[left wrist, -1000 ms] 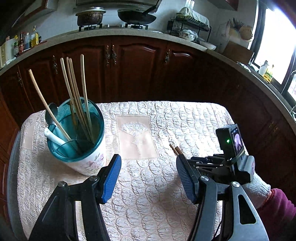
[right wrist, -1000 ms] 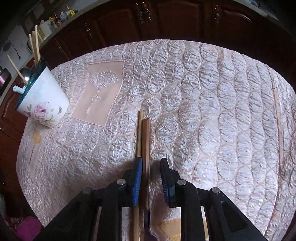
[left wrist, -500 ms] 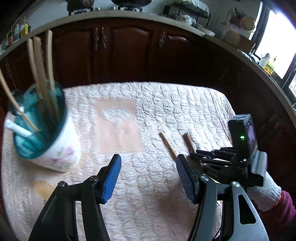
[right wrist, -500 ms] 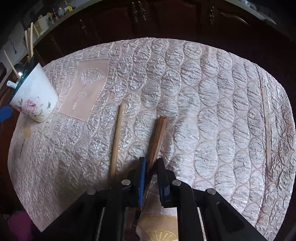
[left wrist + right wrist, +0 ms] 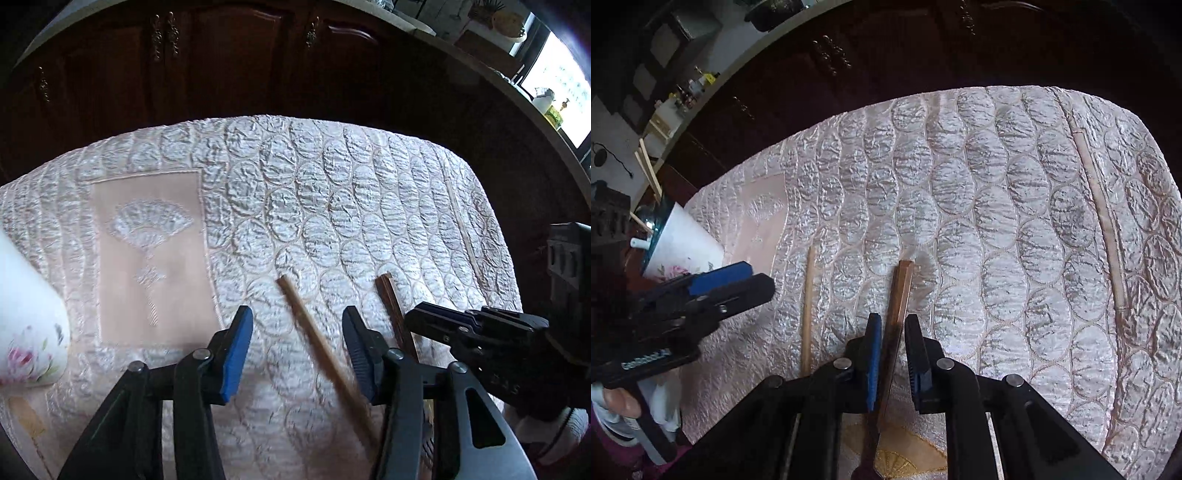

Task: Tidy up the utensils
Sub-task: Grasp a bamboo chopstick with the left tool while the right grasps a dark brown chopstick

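Note:
A light wooden chopstick (image 5: 317, 339) lies on the quilted cloth between the fingers of my open left gripper (image 5: 297, 350); it also shows in the right wrist view (image 5: 807, 314). A dark reddish-brown utensil handle (image 5: 898, 306) lies to its right, also in the left wrist view (image 5: 393, 314). My right gripper (image 5: 892, 354) straddles this handle, its jaws close to it with small gaps on both sides. The white floral utensil holder (image 5: 683, 247) with teal rim holds several chopsticks and a spoon at the left; its wall shows in the left wrist view (image 5: 26, 325).
The quilted cream tablecloth (image 5: 314, 206) covers the table. Dark wooden cabinets (image 5: 229, 59) stand behind it. The left gripper body (image 5: 665, 314) shows at the left of the right wrist view, the right gripper body (image 5: 491, 339) at the right of the left wrist view.
My left gripper moved right and down, away from the holder, over the light chopstick. My right gripper's jaws, tight on the dark handle half a second ago, now stand slightly wider.

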The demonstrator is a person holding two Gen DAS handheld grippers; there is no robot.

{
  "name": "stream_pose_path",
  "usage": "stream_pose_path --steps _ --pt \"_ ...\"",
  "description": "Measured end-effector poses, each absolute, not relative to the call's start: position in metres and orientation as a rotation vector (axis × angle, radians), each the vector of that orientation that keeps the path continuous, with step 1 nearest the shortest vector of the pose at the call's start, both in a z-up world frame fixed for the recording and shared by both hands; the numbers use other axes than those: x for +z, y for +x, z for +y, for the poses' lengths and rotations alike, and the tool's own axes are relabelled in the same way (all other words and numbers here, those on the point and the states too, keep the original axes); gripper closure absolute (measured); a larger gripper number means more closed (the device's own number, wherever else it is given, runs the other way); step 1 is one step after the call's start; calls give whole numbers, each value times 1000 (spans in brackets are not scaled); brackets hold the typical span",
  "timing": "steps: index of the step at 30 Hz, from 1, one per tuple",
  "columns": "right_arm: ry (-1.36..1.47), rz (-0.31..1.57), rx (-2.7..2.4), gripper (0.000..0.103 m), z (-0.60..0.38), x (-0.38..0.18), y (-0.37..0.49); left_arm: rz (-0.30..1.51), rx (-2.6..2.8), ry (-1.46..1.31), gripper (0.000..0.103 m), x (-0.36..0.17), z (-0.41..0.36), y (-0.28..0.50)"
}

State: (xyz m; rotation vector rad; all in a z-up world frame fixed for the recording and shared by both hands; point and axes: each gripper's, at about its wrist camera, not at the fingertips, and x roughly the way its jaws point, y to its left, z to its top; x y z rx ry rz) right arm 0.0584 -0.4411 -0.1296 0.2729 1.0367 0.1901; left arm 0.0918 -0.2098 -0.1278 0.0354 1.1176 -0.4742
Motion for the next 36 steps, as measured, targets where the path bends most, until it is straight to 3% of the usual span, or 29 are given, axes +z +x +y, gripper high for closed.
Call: stream_pose_path --steps 2,9,12,19,36 --pt "275 1034 195 86 -443 -127 61 1137 -457 39 64 -136 -216 101" --pt "240 1068 197 86 -427 -132 100 1176 -436 40 75 -158 -228 114" --pt "228 1101 175 85 -422 -142 113 1160 -428 53 88 -161 -231 116" --pt "229 1064 182 90 -406 -138 112 1133 -463 14 95 -143 -209 110" --pt "149 788 294 91 -363 -13 5 861 -517 -51 97 -18 -99 20"
